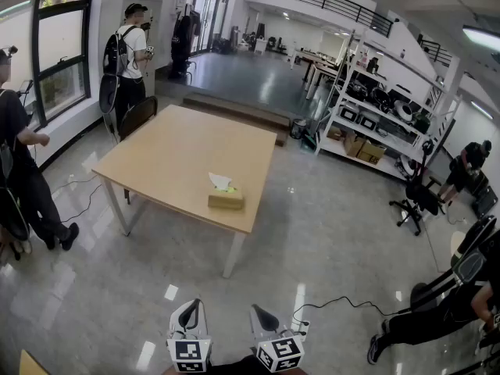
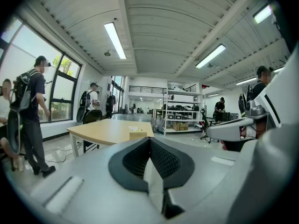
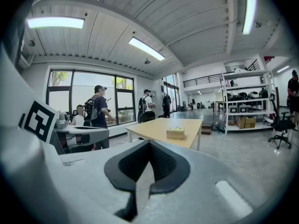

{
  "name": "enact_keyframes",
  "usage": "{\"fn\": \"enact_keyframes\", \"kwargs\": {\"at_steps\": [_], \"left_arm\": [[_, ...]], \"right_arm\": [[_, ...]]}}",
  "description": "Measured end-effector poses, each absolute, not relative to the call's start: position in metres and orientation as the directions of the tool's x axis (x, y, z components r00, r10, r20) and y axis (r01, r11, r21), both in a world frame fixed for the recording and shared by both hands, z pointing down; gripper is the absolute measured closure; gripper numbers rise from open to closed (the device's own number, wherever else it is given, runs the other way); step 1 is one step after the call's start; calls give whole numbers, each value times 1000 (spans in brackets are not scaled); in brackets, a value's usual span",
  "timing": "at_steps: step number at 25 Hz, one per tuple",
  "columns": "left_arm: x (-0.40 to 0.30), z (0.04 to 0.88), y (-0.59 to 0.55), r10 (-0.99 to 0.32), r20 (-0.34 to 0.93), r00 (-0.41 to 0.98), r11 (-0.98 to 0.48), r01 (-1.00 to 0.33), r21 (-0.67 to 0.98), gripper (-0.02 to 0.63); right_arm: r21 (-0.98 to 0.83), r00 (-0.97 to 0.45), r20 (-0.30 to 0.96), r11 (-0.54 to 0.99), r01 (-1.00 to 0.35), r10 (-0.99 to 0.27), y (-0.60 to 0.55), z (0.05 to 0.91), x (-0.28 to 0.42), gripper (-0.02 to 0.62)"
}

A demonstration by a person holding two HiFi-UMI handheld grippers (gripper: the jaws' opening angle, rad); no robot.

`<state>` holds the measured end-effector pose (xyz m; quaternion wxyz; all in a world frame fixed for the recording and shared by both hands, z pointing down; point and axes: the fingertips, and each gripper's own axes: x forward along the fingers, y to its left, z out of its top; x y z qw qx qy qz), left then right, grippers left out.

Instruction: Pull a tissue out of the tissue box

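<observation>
A tan tissue box [image 1: 225, 199] with a white tissue [image 1: 221, 181] poking out of its top stands near the front edge of a light wooden table [image 1: 176, 158]. Both grippers hang low at the bottom of the head view, well short of the table. My left gripper [image 1: 192, 309] and my right gripper [image 1: 262, 316] are side by side, each shut with nothing between the jaws. In the left gripper view the box [image 2: 137, 133] shows small beyond the shut jaws of the left gripper [image 2: 150, 140]. In the right gripper view the box [image 3: 175, 133] lies ahead of the right gripper [image 3: 149, 144].
Glossy floor lies between me and the table. A person [image 1: 22, 178] stands at the left, another with a backpack [image 1: 129, 57] behind the table. Metal shelving [image 1: 383, 119] and an office chair [image 1: 416, 200] are at the right. A person [image 1: 445, 311] and a cable [image 1: 336, 303] are at the lower right.
</observation>
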<state>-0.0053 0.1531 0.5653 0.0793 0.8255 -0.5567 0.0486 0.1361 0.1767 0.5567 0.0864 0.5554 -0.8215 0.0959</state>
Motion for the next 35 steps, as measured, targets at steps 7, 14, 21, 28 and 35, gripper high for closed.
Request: {"fn": "enact_keyframes", "kwargs": {"at_steps": [7, 14, 21, 28, 35], "left_arm": [[-9, 561, 142, -909, 165, 384, -378, -924, 67, 588], [-12, 562, 139, -904, 165, 394, -386, -919, 82, 588], [-9, 567, 140, -892, 162, 423, -412, -906, 98, 588], [-20, 565, 130, -902, 158, 401, -387, -915, 111, 588], [-18, 574, 114, -890, 180, 420, -402, -907, 126, 588]], "right_arm": [[-54, -363, 246, 361, -931, -899, 166, 553, 129, 604], [-44, -354, 254, 354, -934, -900, 164, 550, 124, 604], [-110, -334, 261, 315, -943, -906, 167, 554, 130, 603], [-98, -338, 263, 324, -941, -903, 154, 548, 122, 603], [-83, -346, 282, 337, -938, -895, 129, 560, 116, 603]]}}
